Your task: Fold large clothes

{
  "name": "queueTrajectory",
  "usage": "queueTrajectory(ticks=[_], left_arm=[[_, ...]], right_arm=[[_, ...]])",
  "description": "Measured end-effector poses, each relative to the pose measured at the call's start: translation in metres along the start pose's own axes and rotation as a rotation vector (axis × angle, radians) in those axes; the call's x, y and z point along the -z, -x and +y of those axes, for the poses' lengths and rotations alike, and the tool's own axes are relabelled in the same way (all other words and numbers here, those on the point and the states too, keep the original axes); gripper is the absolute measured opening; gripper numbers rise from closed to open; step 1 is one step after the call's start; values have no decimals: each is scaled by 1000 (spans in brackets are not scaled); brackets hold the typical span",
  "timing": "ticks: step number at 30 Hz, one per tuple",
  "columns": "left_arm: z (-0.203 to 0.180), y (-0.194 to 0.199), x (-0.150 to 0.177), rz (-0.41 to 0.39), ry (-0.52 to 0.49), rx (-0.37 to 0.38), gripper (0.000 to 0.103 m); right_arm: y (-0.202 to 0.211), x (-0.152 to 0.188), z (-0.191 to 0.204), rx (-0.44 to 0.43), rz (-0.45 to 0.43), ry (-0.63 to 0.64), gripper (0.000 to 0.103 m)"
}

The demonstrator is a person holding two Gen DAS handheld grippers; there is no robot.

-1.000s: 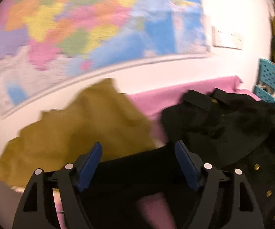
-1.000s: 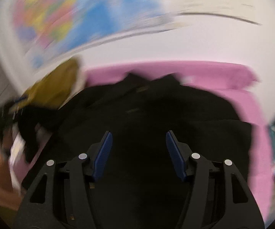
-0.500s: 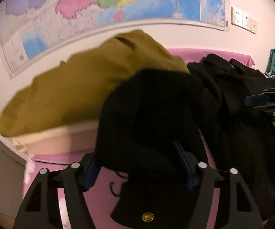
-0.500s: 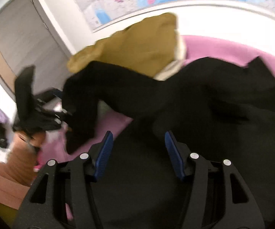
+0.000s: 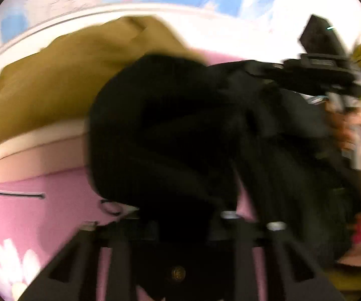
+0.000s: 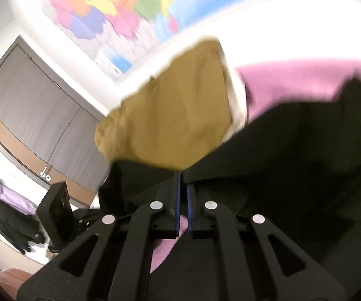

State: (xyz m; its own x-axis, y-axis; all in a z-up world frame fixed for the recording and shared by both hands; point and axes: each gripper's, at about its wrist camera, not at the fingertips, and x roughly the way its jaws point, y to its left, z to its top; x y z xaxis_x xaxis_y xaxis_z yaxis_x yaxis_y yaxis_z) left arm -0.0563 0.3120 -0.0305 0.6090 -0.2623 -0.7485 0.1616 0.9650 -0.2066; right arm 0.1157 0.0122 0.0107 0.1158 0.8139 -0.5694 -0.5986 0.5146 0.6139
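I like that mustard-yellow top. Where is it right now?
The mustard-yellow top lies heaped at the back of the pink sheet, under the wall map. It sits left of the black coat in both views.

Left gripper [image 5: 180, 215]: jaws just closed, drawn in on a fold of the black coat [image 5: 180, 130], fingertips buried in the cloth.
Right gripper [image 6: 183, 188]: blue pads nearly together, just closed, nipping the coat's edge.
Right hand [image 5: 356, 135]: wrapped round its gripper's handle, right of the coat.
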Motion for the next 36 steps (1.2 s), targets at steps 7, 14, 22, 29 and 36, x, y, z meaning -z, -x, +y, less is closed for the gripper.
queueTrajectory(ticks=[7, 14, 22, 29, 36], left_arm=[[-57, 58, -11, -108, -114, 384, 15], [-106, 12, -9, 18, -141, 582, 18], [-114, -19, -3, 46, -114, 611, 28], [-114, -11, -6, 10, -149, 553, 44], [-112, 33, -9, -136, -205, 561, 70]], right_arm=[[29, -29, -23, 29, -22, -82, 8], [42, 36, -39, 63, 36, -66, 72], [62, 142, -39, -183, 176, -154, 83], [68, 150, -39, -336, 119, -228, 7], [180, 90, -9, 18, -89, 56, 6]])
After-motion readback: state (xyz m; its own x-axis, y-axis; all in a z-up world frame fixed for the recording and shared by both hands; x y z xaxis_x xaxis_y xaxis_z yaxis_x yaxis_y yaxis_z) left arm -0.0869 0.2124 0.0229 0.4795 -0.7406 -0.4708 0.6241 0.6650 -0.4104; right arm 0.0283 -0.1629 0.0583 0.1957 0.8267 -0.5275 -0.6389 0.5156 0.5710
